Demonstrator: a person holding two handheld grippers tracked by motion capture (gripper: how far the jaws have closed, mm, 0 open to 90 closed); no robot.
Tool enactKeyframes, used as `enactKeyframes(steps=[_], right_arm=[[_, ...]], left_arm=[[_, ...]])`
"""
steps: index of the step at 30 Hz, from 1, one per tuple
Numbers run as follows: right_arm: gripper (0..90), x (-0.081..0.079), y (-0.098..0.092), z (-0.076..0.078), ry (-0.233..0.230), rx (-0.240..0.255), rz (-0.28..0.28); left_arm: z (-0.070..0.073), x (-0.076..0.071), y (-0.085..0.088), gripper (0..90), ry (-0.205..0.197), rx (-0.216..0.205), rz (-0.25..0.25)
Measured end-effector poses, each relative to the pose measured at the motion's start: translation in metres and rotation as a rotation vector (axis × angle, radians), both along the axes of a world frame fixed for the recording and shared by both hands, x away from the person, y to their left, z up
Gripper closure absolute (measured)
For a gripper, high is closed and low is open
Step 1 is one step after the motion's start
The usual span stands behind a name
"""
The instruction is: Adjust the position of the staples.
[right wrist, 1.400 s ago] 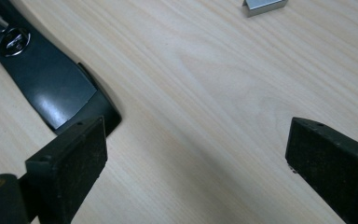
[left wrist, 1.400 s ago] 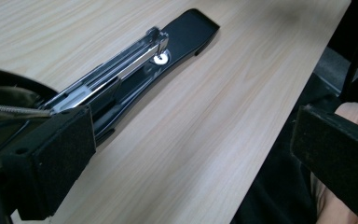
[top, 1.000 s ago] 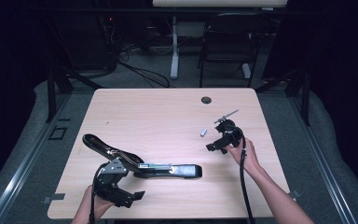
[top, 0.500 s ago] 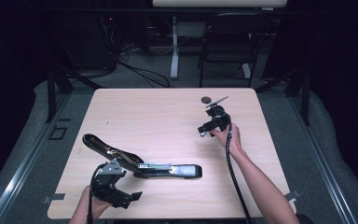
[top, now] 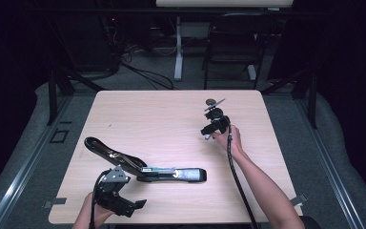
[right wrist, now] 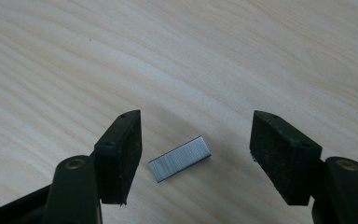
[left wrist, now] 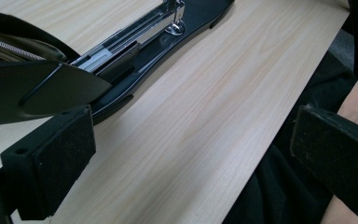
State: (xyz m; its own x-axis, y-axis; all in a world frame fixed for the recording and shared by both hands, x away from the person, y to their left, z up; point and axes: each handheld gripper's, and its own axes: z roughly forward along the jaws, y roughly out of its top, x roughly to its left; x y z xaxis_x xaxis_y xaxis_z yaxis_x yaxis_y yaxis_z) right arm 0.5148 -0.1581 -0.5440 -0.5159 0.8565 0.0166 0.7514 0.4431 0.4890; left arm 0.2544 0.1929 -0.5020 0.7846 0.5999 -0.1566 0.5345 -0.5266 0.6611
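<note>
Two grippers are at work over a pale wooden table (top: 171, 119). The right gripper (top: 208, 134), held in the person's right hand (top: 228, 138), sits toward the far right part of the table with its cable trailing back along the forearm. In the right gripper view, its jaws point down at the wood and a small strip of staples (right wrist: 180, 158) lies flat on the table between them. The jaws have just been closing in on it, but the pads stand clear on both sides: the left pad is just beside one end of the strip, the right pad farther off. Nothing is gripped yet.

Near the front left of the table lies a long black stapler (top: 143, 164), swung open, its upper arm raised toward the left and its base running to the right. The left gripper view shows the stapler's open metal channel (left wrist: 121, 44) and the spring at the top left.

The left gripper (top: 124, 205) rests at the table's near edge, just in front of the stapler, held by the left hand (top: 93, 212). Its jaws are spread wide with nothing between them; one pad is over the wood beside the stapler's base, the other hangs past the table's edge.

A small dark round thing (top: 211, 101) lies near the far edge, beyond the right gripper.
</note>
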Motion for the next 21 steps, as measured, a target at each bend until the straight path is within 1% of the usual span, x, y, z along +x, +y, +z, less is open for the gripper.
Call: enactKeyframes(steps=[3,4,5,6,7,9,10,11,12,15,17,19,21], right_arm=[[37.1,0.0,0.0006,-0.0009,-0.004,-0.007,-0.009],[38.0,-0.0003,0.0003,-0.0018,-0.007,0.0,-0.017],[39.4,-0.0001,-0.001,-0.0011,0.007,0.001,-0.012],[40.0,-0.0001,-0.0014,-0.002,0.007,0.011,-0.013],[41.0,0.0003,-0.0021,-0.0013,0.016,0.01,-0.005],[42.0,0.0003,-0.0013,-0.0025,0.01,0.014,-0.009],[42.8,0.0008,-0.0016,-0.0027,0.016,0.01,0.002],[43.9,0.0009,-0.001,-0.0029,0.017,-0.003,0.006],[45.2,0.0009,-0.0002,-0.0038,0.016,-0.005,0.006],[50.1,0.0012,0.0001,-0.005,0.031,-0.021,0.019],[54.3,0.0013,-0.0008,-0.0054,0.033,-0.026,0.025],[57.1,0.001,-0.001,-0.0061,0.033,-0.017,0.017],[59.8,0.0012,-0.0015,-0.0056,0.048,-0.021,0.024]], left_arm=[[-0.0004,-0.0002,-0.0023,0.0,0.0,0.005,-0.004],[-0.0009,0.0,-0.0029,0.0,0.001,0.009,-0.007],[-0.0013,0.0001,-0.0036,0.0,-0.001,0.012,-0.009],[-0.0015,0.0001,-0.0041,0.0,0.0,0.016,-0.013],[-0.0016,0.0001,-0.0045,0.0,-0.001,0.018,-0.018],[-0.002,0.0005,-0.005,0.0,-0.001,0.019,-0.022],[-0.0023,0.0007,-0.0052,0.0,0.0,0.018,-0.021],[-0.0025,0.0011,-0.0052,0.0,0.002,0.017,-0.022],[-0.0025,0.0011,-0.0052,0.0,0.002,0.017,-0.022],[-0.003,0.0024,-0.0051,0.0,0.007,0.016,-0.022],[-0.003,0.0027,-0.0051,0.0,0.008,0.015,-0.025],[-0.0032,0.0027,-0.0053,0.0,0.01,0.013,-0.028],[-0.0033,0.0026,-0.0052,0.0,0.012,0.014,-0.027]])
